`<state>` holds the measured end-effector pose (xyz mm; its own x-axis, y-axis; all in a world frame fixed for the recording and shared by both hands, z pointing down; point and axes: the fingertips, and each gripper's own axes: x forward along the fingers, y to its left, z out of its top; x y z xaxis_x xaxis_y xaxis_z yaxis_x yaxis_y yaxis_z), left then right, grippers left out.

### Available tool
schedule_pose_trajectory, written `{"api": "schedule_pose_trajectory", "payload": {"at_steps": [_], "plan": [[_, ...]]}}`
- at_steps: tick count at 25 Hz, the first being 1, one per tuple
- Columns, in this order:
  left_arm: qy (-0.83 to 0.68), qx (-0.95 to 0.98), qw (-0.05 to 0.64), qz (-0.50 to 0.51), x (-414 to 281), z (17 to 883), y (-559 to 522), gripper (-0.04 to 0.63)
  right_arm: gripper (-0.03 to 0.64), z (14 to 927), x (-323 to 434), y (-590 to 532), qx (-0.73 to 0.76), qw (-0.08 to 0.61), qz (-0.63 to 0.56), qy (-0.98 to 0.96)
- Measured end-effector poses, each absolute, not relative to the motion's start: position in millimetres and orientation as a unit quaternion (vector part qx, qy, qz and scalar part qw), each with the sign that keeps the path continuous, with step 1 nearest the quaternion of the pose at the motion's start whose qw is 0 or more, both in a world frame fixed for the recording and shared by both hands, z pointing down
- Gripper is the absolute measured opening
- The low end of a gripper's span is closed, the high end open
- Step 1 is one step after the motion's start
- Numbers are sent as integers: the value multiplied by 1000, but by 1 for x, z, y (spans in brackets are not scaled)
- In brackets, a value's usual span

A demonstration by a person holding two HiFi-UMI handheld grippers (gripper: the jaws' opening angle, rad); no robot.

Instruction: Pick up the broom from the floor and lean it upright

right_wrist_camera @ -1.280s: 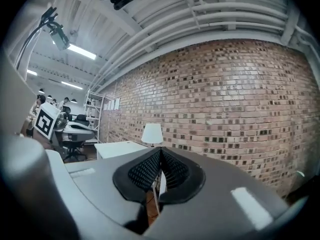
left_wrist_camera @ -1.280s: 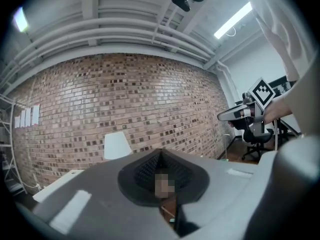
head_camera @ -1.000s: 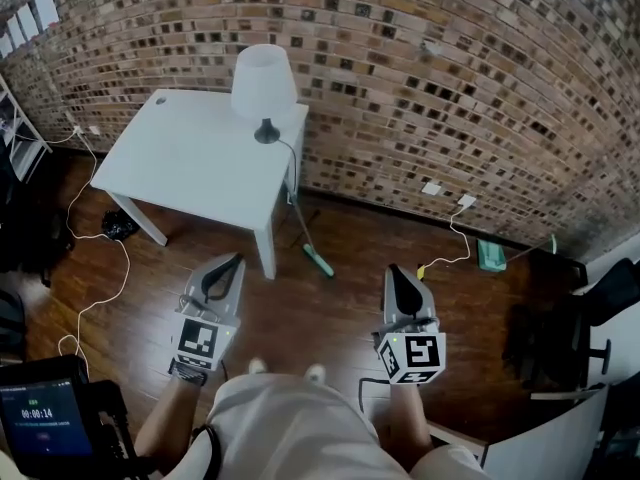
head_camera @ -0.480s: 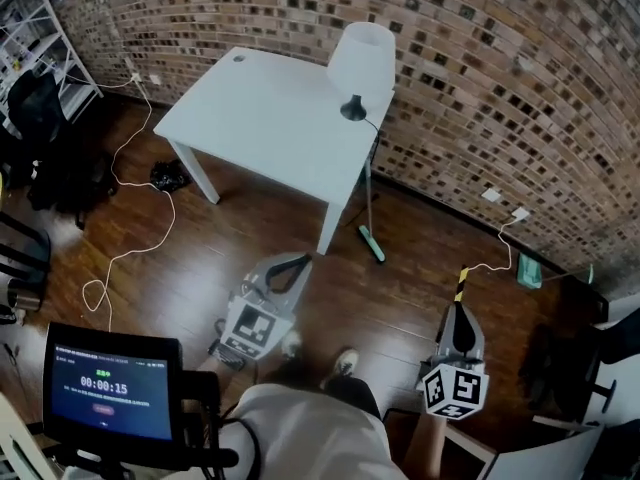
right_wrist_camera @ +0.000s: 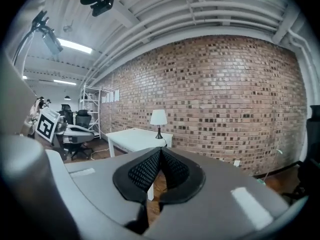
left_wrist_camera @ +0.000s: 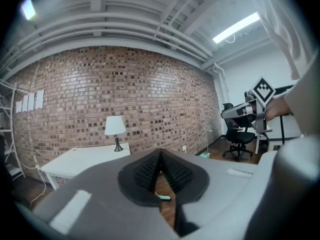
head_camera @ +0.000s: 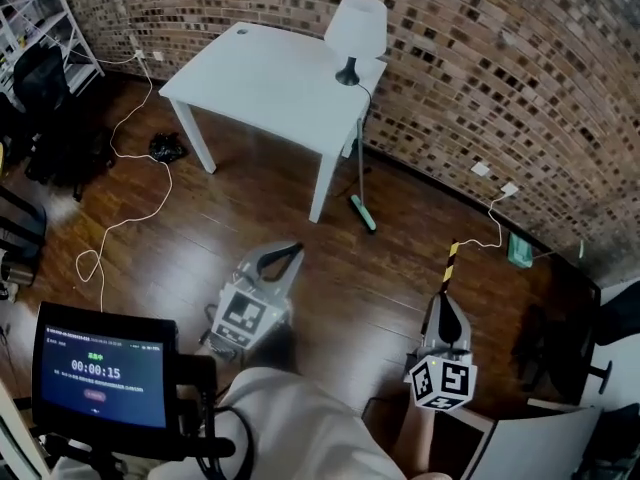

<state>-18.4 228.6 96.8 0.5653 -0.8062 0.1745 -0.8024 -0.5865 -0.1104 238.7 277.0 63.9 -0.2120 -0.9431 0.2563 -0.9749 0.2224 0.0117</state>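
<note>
The broom (head_camera: 361, 211) has a teal head on the wood floor and a thin handle running up toward the white table's right corner; whether it rests on the table I cannot tell. My left gripper (head_camera: 288, 254) hangs low over the floor, down and left of the broom head, well apart from it, with its jaws shut and empty. A sliver of the teal head (left_wrist_camera: 163, 197) shows below the left gripper (left_wrist_camera: 160, 154). My right gripper (head_camera: 445, 306) is further right, also shut and empty. The right gripper (right_wrist_camera: 160, 150) points at the table and brick wall.
A white table (head_camera: 262, 83) with a lamp (head_camera: 357, 26) stands against the brick wall. Cables (head_camera: 128, 203) trail over the floor at left; a yellow-black striped cable end (head_camera: 451, 262) lies ahead of the right gripper. A teal object (head_camera: 519, 250) sits by the wall, office chairs (head_camera: 565, 343) right.
The head view has swung, so table and broom now sit further right and higher. Both grippers have travelled across the floor and sunk a little. Their jaws stay shut.
</note>
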Motion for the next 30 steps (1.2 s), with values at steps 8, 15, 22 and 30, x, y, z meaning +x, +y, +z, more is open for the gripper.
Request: {"api": "schedule_pose_trajectory", "payload": {"at_steps": [8,15,22,30], "plan": [[465,-882,33,-73,48,59,409,0,14,43,286,451,595,71,48,-799],[467,-881,24,-76,66,52,525,0,14,46,295,559,577,48,87,-810],[457,-886,23,-78,58,42,561,0,14,47,271,600,578,43,98,-809],[446,-891,37,-77,37,31,549,0,12,38,248,593,591,46,93,-800]]}}
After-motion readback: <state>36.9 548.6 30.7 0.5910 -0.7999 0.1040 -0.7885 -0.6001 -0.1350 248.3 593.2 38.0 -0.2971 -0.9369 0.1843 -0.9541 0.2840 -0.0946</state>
